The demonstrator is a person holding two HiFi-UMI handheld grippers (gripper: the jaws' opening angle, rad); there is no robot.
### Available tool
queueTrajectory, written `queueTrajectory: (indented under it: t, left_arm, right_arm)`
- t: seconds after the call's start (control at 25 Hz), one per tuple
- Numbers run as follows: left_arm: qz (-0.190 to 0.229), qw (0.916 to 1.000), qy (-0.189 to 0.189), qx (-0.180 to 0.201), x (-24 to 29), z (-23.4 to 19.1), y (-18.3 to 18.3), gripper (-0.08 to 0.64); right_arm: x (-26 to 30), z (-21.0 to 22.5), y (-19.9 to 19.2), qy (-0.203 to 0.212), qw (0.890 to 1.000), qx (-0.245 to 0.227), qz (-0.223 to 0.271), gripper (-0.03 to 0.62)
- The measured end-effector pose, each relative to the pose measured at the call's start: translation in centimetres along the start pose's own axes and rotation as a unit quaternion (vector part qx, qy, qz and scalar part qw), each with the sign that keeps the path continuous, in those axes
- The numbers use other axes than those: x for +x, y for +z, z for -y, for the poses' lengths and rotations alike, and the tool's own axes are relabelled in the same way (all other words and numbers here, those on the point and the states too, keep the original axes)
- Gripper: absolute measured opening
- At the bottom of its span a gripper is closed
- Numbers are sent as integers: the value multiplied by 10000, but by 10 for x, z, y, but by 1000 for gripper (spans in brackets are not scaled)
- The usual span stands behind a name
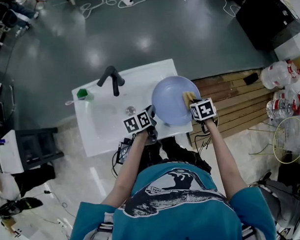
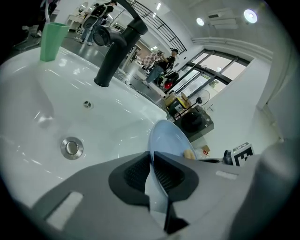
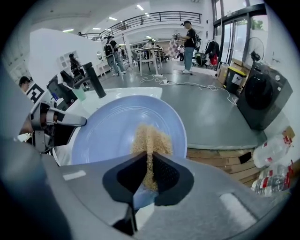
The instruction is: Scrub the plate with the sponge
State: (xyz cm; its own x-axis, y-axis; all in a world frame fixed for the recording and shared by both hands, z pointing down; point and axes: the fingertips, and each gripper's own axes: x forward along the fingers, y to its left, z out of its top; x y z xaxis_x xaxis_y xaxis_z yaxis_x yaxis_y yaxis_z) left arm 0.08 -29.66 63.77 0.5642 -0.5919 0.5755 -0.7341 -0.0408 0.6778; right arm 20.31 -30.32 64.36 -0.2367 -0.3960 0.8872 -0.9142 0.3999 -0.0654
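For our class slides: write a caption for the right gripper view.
Right tool grips a tan sponge against the blue plate, held by the left tool.

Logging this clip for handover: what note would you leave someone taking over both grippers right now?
Left gripper: shut on the rim of the blue plate, holding it tilted over the right edge of the sink.
Right gripper: shut on the tan sponge, which is pressed to the plate's inner face.
Done: plate and sponge are both in hand and in contact.
Left: the scrubbing itself. How much of the plate has been covered cannot be told.
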Motion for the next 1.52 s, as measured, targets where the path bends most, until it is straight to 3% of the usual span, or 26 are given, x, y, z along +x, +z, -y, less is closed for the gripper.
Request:
queueTrajectory:
  t: [0.2, 0.32, 0.4, 0.52, 0.6, 0.68, 0.92, 1.16, 1.52]
  left_arm:
    - [-12, 9996, 44, 271, 0, 3, 0, 53]
    - [19, 9994, -42, 332, -3, 8, 0, 161]
    - [89, 9990, -106, 416, -9, 15, 2, 178]
    - [304, 9975, -128, 629, -22, 25, 10, 171]
    - [524, 9951, -157, 825, -33, 35, 18, 128]
    - [683, 9928, -301, 938, -43, 48, 25, 97]
    - [947, 9847, -842, 1199, -63, 98, 27, 97]
    - [1053, 9769, -1095, 1501, -76, 136, 16, 91]
    - [1055, 9634, -1301, 2093, -100, 168, 3, 52]
  right_arm:
    - [-1, -2, 3, 99, 9996, 186, 203, 34]
    - [-6, -7, 8, 287, 9980, 378, 406, 34]
    - [-13, -12, 14, 423, 9965, 420, 583, 35]
    - [-30, -23, 26, 689, 9926, 373, 926, 35]
    - [-43, -32, 32, 868, 9889, 383, 1144, 34]
    - [-55, -43, 36, 1074, 9843, 411, 1341, 35]
    - [-92, -61, 40, 1602, 9702, 447, 1765, 34]
    - [-110, -65, 43, 1764, 9647, 144, 1948, 34]
    - [-130, -76, 38, 1936, 9540, 421, 2250, 34]
